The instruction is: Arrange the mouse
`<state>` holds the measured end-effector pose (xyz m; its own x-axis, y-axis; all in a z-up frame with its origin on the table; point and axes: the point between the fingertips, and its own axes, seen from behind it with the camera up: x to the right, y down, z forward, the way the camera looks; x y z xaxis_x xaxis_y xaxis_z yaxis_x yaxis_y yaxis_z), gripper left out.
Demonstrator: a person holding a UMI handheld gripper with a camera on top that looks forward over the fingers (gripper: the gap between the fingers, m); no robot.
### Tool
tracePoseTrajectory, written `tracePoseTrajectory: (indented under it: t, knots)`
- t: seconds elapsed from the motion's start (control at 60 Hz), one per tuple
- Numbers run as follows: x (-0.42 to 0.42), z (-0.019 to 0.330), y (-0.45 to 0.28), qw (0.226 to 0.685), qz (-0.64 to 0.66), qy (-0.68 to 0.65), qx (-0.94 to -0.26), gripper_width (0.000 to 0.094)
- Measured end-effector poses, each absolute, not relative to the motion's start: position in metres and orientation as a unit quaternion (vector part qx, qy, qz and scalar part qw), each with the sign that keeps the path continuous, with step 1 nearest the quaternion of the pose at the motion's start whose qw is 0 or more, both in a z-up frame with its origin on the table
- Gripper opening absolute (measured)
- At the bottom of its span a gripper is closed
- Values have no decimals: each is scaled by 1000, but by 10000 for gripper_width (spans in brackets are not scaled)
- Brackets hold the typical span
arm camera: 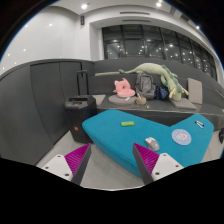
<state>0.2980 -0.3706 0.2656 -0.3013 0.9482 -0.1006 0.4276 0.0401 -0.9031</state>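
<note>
A small white mouse (151, 143) lies on a teal mat (120, 135) that covers a low table. It sits just beyond my right finger, near the mat's near edge. My gripper (110, 163) is open and empty, held above the floor in front of the table. Its pink pads (76, 158) stand wide apart, with only grey floor between them. A round white disc (181, 136) lies on the mat to the right of the mouse, and a small yellow-green item (127, 123) lies farther back on the mat.
A dark sofa (105, 85) runs behind the table, with a pink plush toy (123, 88) and a long pale green plush toy (158, 75) on it. A black suitcase (78, 104) stands left of the table. Grey floor (110, 170) lies ahead of the fingers.
</note>
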Motion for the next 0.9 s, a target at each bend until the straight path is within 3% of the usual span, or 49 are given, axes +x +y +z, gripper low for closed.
tracePoseTrajectory:
  t: [0.683, 0.9]
  knots:
    - [234, 172, -193, 331, 359, -611, -623, 854]
    - [211, 155, -163, 350, 367, -601, -618, 854]
